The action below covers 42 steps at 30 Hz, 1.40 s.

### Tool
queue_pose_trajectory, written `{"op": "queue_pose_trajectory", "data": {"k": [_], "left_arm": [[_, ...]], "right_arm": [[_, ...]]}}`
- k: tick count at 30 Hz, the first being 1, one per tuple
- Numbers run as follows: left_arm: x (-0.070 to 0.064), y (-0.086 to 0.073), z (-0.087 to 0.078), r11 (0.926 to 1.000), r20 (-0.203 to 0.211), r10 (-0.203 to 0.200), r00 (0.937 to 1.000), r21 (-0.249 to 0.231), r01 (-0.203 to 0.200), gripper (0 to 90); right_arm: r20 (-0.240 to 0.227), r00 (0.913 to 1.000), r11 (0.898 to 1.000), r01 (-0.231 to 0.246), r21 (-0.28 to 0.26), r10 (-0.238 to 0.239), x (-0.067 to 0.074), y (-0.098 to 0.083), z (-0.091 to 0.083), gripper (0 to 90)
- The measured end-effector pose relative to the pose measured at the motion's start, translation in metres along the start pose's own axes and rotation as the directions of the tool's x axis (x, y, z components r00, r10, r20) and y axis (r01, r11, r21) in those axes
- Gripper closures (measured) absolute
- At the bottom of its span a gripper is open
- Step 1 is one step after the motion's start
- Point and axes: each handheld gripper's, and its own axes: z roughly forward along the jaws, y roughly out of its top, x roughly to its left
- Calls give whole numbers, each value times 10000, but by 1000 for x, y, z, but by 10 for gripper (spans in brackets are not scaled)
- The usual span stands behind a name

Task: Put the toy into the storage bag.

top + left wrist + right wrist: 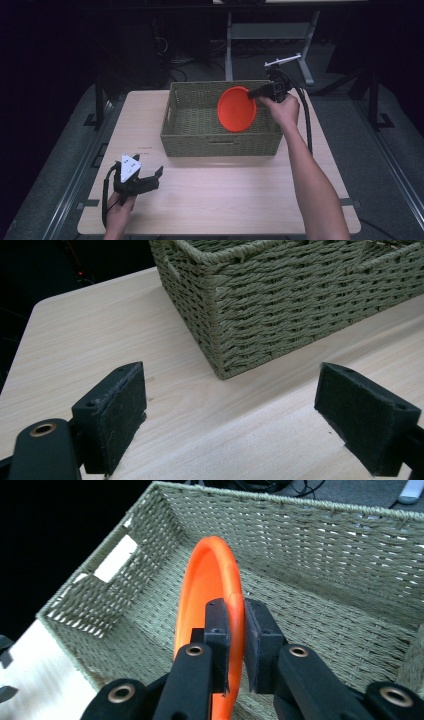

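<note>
An orange plate [237,108] is pinched by its rim in the right hand-held gripper [256,93], held on edge above the wicker basket [190,135] at the table's [225,200] far edge. Slipping is risked by the thin rim grip; the basket wall could be clipped. The left hand-held gripper [150,175] is held wide, empty, near the front-left corner.

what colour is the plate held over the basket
Orange, plain; the plate shows best in the right gripper view, above the basket.

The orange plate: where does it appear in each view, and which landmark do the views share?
High view: the orange plate stands on edge over the right half of the woven basket, right gripper shut on its rim.
Left gripper view: not in it.
Right gripper view: centre, edge-on between the jaws.
Shared landmark: the woven basket.
</note>
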Motion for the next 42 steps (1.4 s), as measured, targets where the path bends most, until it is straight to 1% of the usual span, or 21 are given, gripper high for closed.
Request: {"op": "queue_pose_trajectory", "data": {"k": [1, 3, 7, 8, 12, 17, 18, 21, 24, 26, 28, 33, 35, 38, 42], "left_arm": [[1, 0, 0, 10000, -6, 40, 10000, 21, -40, 128], [1, 0, -1, 10000, -10, -8, 10000, 25, 8, 127], [1, 0, -1, 10000, -19, -65, 10000, 67, 65, 128], [1, 0, -1, 10000, -14, 27, 10000, 63, -27, 128], [1, 0, -1, 10000, -16, 19, 10000, 50, -19, 128], [1, 0, -1, 10000, -3, 13, 10000, 56, -13, 128], [1, 0, -1, 10000, -6, 14, 10000, 46, -14, 128], [1, 0, -2, 10000, -14, 22, 10000, 27, -22, 127], [1, 0, -2, 10000, -5, 9, 10000, -4, -9, 128], [1, 0, -2, 10000, -7, -18, 10000, -3, 18, 127], [1, 0, -1, 10000, 7, -72, 10000, -39, 72, 127], [1, 0, -1, 10000, 10, -11, 10000, 13, 11, 128], [1, 0, -1, 10000, 10, -8, 10000, 8, 8, 128], [0, 0, -1, 10000, 16, -3, 10000, -19, 3, 127], [1, 0, -1, 10000, 39, 7, 10000, 10, -7, 128]], "right_arm": [[50, 10000, 10000, -10, 10, 10, 0, 0, 1, 811], [98, 9999, 10000, -39, -1, 39, 0, -3, 5, 811], [-5, 9998, 9998, -175, 87, 175, -3, -6, 10, 811], [38, 9998, 9997, -207, 159, 207, -4, -7, 13, 811], [178, 9996, 9993, -208, 300, 202, -6, -9, 18, 811], [187, 9996, 9987, -241, 456, 232, -7, -10, 24, 811], [199, 9997, 9987, -135, 487, 126, -7, -11, 26, 811], [304, 9995, 9978, -59, 662, 39, -4, -11, 32, 811], [375, 9993, 9965, -95, 836, 64, -2, -12, 37, 811], [485, 9988, 9956, 13, 938, -58, -2, -13, 39, 811], [570, 9983, 9942, 10, 1072, -72, -3, -13, 42, 811], [707, 9975, 9925, -105, 1220, 18, -8, -17, 46, 810], [889, 9960, 9903, -181, 1377, 59, -9, -19, 49, 808], [723, 9971, 9895, -337, 1404, 237, -13, -21, 48, 805], [866, 9961, 9861, -317, 1629, 177, -15, -21, 47, 801]]}}
